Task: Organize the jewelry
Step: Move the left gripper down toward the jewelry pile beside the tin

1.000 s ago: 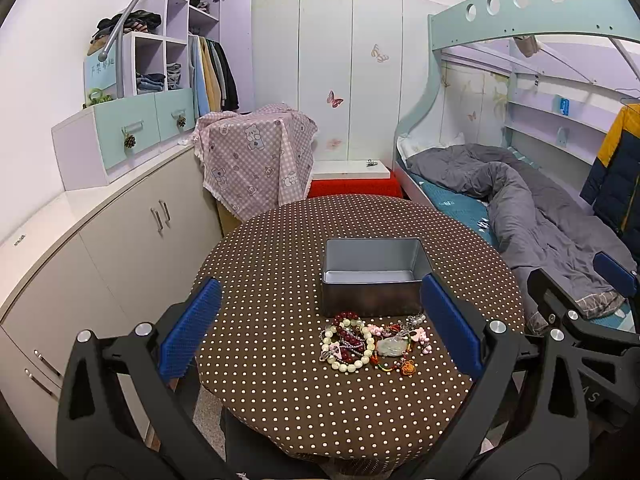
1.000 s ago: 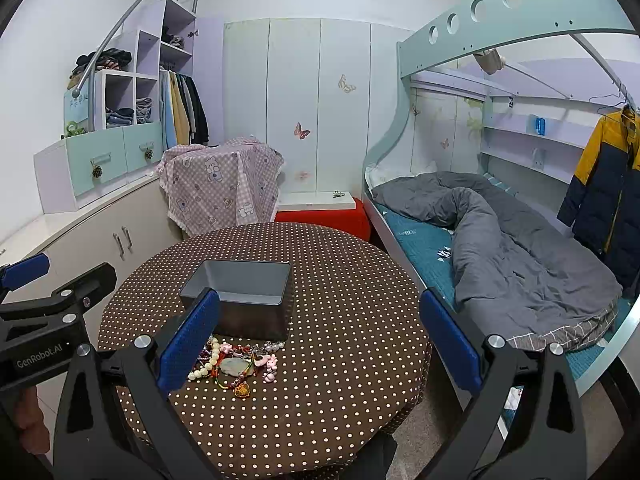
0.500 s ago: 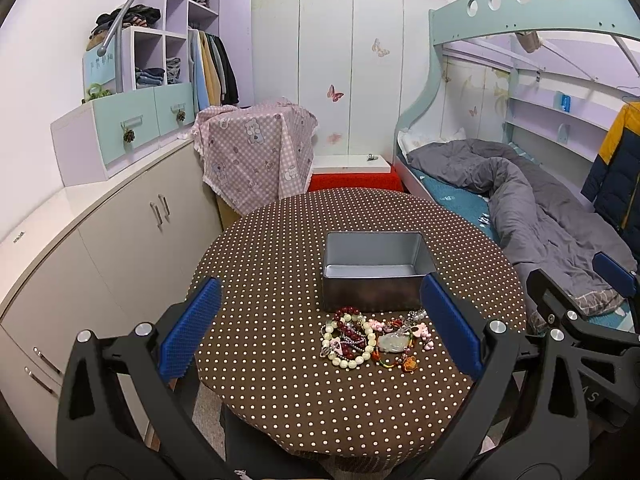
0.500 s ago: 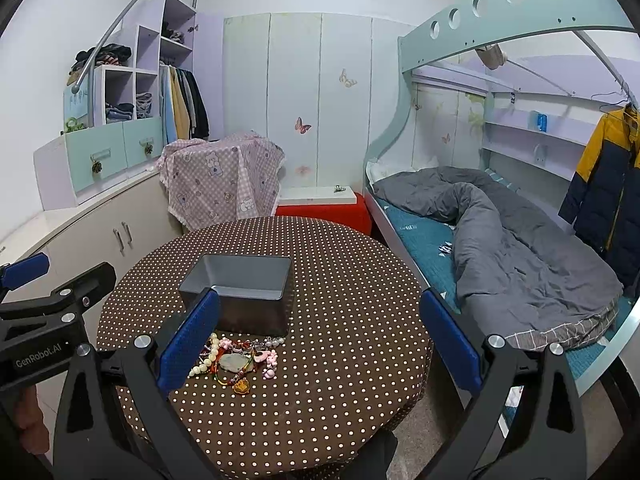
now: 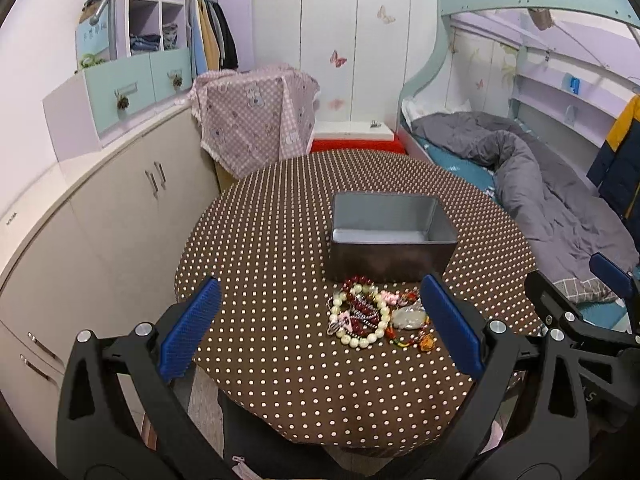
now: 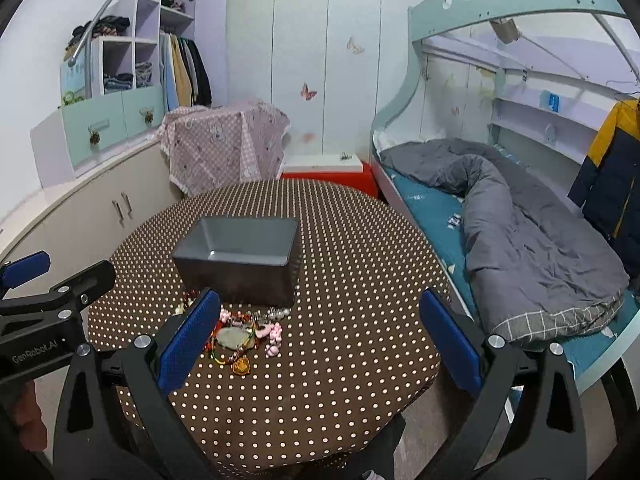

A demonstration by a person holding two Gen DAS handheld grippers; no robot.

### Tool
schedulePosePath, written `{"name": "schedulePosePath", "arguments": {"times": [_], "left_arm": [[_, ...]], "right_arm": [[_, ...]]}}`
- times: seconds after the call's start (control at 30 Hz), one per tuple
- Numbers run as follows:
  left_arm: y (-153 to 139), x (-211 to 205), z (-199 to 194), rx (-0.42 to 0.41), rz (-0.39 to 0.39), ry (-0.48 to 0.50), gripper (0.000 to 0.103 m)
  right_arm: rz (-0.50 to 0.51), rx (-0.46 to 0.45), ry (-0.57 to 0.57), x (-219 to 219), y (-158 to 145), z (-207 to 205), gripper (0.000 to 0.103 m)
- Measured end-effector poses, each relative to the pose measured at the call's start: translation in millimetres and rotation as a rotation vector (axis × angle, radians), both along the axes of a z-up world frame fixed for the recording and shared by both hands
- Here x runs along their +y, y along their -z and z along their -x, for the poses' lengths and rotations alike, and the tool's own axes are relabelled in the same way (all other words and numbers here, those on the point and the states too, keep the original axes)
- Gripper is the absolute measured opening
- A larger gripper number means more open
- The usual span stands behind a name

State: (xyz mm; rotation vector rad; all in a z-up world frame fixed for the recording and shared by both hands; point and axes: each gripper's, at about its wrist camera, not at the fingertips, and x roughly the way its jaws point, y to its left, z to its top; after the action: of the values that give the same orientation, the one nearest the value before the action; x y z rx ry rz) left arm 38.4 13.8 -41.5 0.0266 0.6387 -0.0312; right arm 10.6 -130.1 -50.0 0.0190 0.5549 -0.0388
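Observation:
A heap of jewelry (image 5: 370, 314) lies on the brown dotted round table (image 5: 272, 240), just in front of an empty grey metal box (image 5: 390, 232). The heap holds a white bead bracelet, dark red beads, a pale jade pendant and pink pieces. My left gripper (image 5: 320, 330) is open above the table's near edge, the heap close to its right finger. In the right wrist view the jewelry (image 6: 244, 334) sits beside the left finger of my open right gripper (image 6: 320, 338), with the box (image 6: 240, 264) behind it. Both grippers hold nothing.
Beige cabinets (image 5: 112, 208) run along the left wall. A bed with a grey duvet (image 6: 520, 232) stands right of the table. A pink checked cloth (image 5: 256, 120) covers furniture behind it. The left gripper (image 6: 44, 300) shows at the left edge of the right wrist view.
Both grippers have dropped slightly and moved closer to the table. The jewelry heap and box now look larger and nearer the fingertips. Both stay open.

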Motion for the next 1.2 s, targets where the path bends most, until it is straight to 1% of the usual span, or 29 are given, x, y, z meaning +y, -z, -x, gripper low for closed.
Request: {"name": "schedulePosePath", "arguments": {"times": [0.2, 0.47, 0.67, 0.9, 0.97, 1.03, 1.07, 1.2], "left_arm": [[21, 6, -18, 0.08, 0.0, -0.006, 0.097], [51, 13, -42, 0.186, 0.008, -0.011, 0.097], [72, 17, -60, 0.256, 0.015, -0.013, 0.096], [87, 21, -75, 0.318, 0.025, -0.006, 0.09], [93, 21, -81, 0.341, 0.029, -0.008, 0.086], [97, 21, -86, 0.353, 0.033, -0.013, 0.082], [98, 21, -89, 0.356, 0.035, -0.012, 0.082], [102, 18, -98, 0.368, 0.018, -0.01, 0.075]], "right_arm": [[-0.005, 0.08, -0.003, 1, 14, -16, 0.095], [-0.007, 0.172, -0.051, 10, 34, -36, 0.095], [0.007, 0.224, -0.088, 19, 47, -49, 0.095], [0.008, 0.259, -0.117, 24, 56, -65, 0.095], [0.009, 0.265, -0.123, 25, 58, -67, 0.095], [0.01, 0.273, -0.131, 26, 60, -71, 0.095], [0.01, 0.276, -0.133, 26, 61, -73, 0.095], [0.009, 0.292, -0.134, 28, 64, -81, 0.095]]}}
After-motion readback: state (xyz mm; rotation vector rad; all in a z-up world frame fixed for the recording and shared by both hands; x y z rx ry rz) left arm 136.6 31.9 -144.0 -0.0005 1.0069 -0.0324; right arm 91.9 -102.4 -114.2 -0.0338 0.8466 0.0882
